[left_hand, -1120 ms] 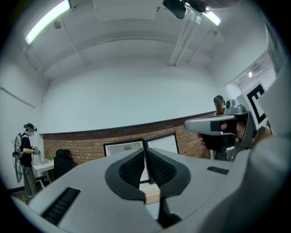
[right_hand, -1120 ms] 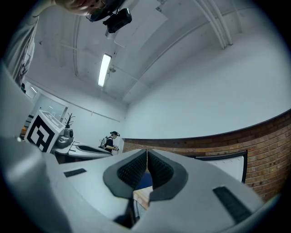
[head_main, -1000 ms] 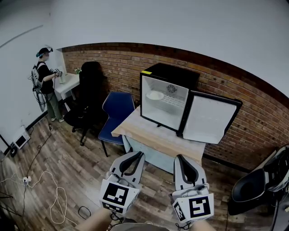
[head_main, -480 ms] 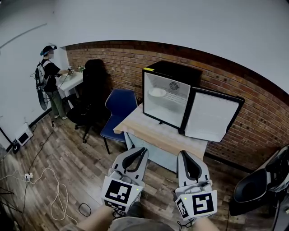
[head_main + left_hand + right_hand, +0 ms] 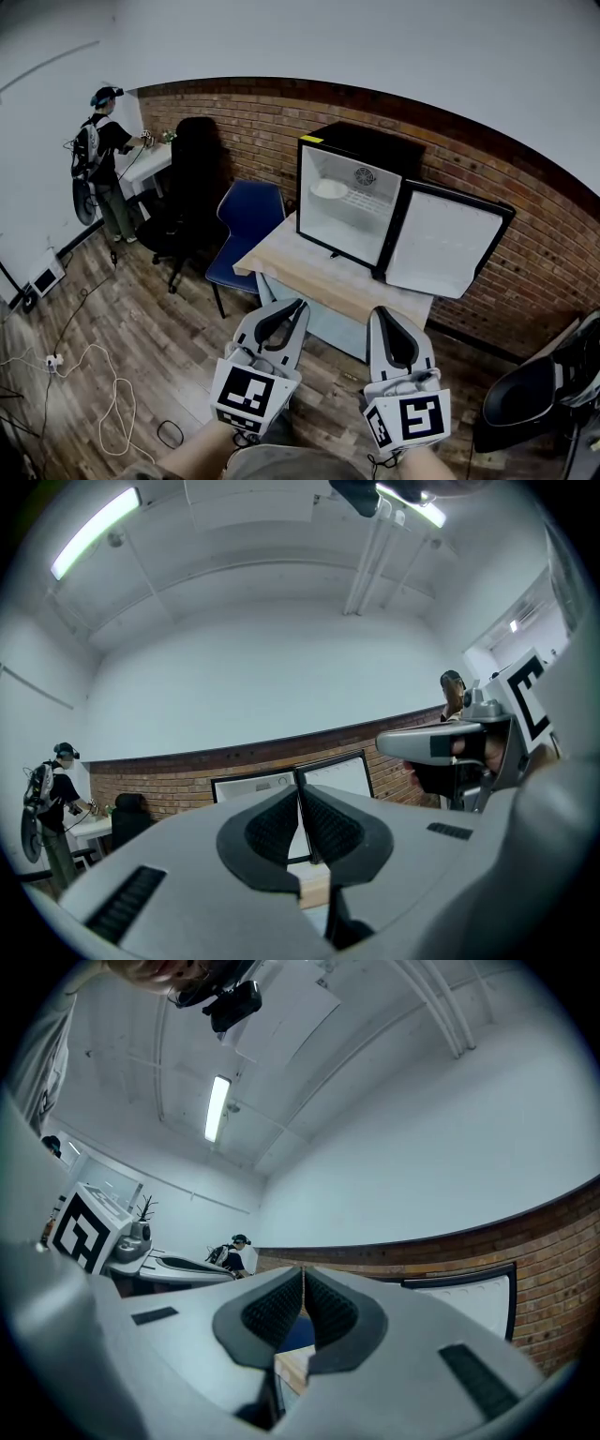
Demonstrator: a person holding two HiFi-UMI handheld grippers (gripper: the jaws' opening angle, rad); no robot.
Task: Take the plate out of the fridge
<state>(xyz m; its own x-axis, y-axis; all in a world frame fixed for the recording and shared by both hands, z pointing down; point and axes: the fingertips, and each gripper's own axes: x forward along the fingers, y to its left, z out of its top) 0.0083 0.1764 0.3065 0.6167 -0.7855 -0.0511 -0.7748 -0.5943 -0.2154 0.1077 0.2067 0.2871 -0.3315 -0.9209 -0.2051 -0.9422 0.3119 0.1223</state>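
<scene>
Head view: the plate (image 5: 329, 188) sits inside the open fridge (image 5: 349, 150), with a blue chair (image 5: 249, 229) just left of it. The left hand-held gripper (image 5: 297, 306) and right hand-held gripper (image 5: 383, 314), jaws together and empty, hover before the fridge, slightly nearer than a second ago.

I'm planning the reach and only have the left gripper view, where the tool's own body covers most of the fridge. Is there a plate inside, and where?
Observer: Yes. The head view shows a white plate on the upper shelf of the fridge, towards its left side.
Operator: Anything standing near the table on the left?
Observer: A blue chair stands at the left end of the table.
Operator: And the right tool?
Observer: The right tool is shut with nothing between its jaws, held short of the table.
</scene>
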